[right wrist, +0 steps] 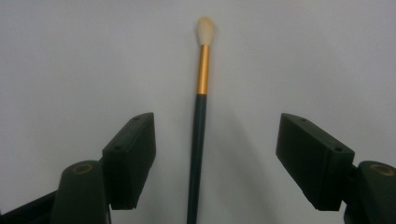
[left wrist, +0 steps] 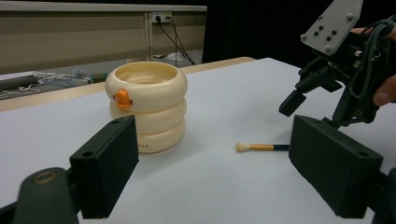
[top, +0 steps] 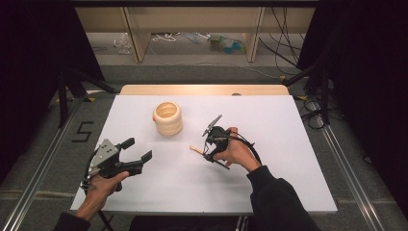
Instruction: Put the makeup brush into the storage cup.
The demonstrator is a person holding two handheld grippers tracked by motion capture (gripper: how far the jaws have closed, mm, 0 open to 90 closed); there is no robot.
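A small make-up brush (right wrist: 201, 116) with a dark handle, gold ferrule and cream tip lies flat on the white table (top: 269, 183). My right gripper (right wrist: 217, 127) hangs just over it, open, one jaw on each side of the handle and neither touching. In the high view the right gripper (top: 208, 148) tilts down at the brush (top: 196, 149) near the table's middle. A cream duck-shaped holder (left wrist: 147, 107) made of stacked rings stands upright behind and left of the brush (left wrist: 261, 147). My left gripper (top: 138, 149) is open and holds nothing, at the front left.
The holder (top: 167, 118) stands mid-table towards the back. A wooden strip (top: 202, 89) borders the far edge. Dark curtains flank both sides, and cables lie on the floor (top: 312, 115) at the right. Bare white surface stretches to the right and front.
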